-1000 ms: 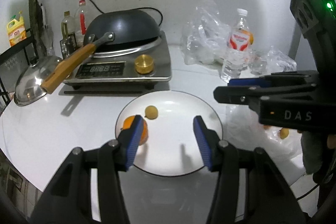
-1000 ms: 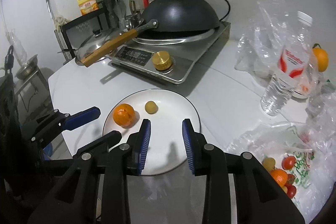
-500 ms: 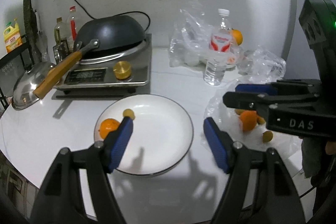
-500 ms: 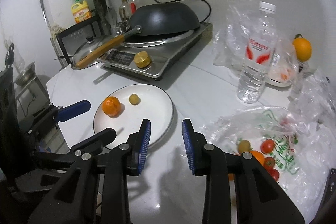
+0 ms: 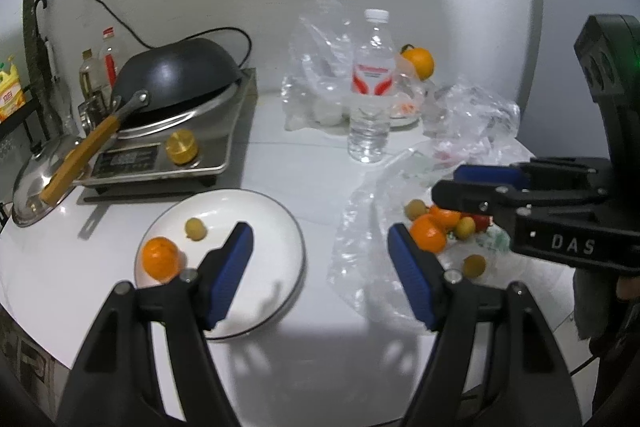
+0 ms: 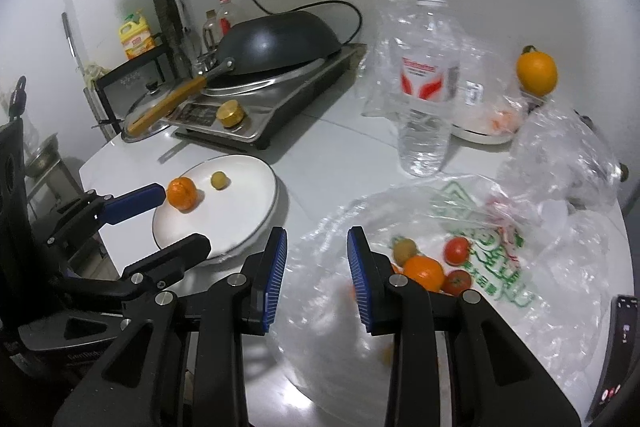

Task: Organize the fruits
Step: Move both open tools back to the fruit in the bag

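A white plate (image 5: 280, 227) (image 6: 256, 179) holds an orange (image 5: 160, 259) (image 6: 182, 193) and a small yellow-green fruit (image 5: 196, 228) (image 6: 219, 180). To its right a clear plastic bag (image 5: 360, 227) (image 6: 500, 259) holds oranges (image 5: 428, 239) (image 6: 424, 271), tomatoes (image 6: 457, 250) and small yellow-green fruits (image 5: 474, 264). My left gripper (image 5: 320, 247) is open and empty above the gap between plate and bag. My right gripper (image 6: 316, 259) is open and empty over the bag's near edge.
An induction cooker with a black wok (image 5: 180, 75) stands behind the plate, a steel lid (image 5: 32, 187) to its left. A water bottle (image 5: 370, 95), more plastic bags and another orange (image 5: 418, 63) stand at the back. A phone (image 6: 616, 351) lies at the right edge.
Both grippers have swung right, from over the plate toward the fruit bag. The left gripper has opened wider. The fruit on the plate has not moved.
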Available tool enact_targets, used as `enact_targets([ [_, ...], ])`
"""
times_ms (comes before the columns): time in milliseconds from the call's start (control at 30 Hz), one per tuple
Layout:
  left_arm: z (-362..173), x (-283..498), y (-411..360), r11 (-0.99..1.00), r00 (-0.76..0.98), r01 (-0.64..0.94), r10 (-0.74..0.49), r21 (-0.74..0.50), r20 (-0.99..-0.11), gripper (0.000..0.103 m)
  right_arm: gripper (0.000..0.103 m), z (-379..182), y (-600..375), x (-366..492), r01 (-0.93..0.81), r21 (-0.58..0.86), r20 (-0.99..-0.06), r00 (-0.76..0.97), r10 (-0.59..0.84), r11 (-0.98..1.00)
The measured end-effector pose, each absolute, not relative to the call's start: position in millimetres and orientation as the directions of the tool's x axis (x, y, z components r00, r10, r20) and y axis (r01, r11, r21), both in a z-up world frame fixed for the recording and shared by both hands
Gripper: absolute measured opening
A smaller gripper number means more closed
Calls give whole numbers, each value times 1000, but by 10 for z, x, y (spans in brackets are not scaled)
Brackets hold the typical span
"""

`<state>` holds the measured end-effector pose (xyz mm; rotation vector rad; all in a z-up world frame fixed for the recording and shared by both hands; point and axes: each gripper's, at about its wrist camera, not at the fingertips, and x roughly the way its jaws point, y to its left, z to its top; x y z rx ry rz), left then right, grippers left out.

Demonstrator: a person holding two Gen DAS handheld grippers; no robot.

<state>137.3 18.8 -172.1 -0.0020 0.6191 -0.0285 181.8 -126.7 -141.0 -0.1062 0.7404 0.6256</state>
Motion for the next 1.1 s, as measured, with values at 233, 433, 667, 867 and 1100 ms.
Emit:
enact_targets([
  [233, -1673, 1403, -67, 998, 819, 56, -52, -12, -571, 71, 33, -1434, -1567, 1812, -545, 131, -656, 578, 484, 828],
  [433, -1686, 1445, -316, 997, 808, 82, -67, -1, -585, 71, 33, -1454, -1822, 1808, -528, 134, -654, 588, 475, 838],
  [667, -1732, 1488, -555, 994, 797, 109, -88, -1, -598, 71, 33, -1488, -2130, 1823, -497, 138, -654, 603, 456, 856],
  [867, -1796, 1514, -794, 989, 782, 144, -102, 19, -615, 71, 33, -1548, -2377, 1825, -468, 149, -659, 610, 440, 871],
  [1100, -1895, 1555, -998, 985, 760, 168, -110, 30, -640, 71, 33, -1632, -2585, 1833, -453, 167, -665, 605, 439, 876],
])
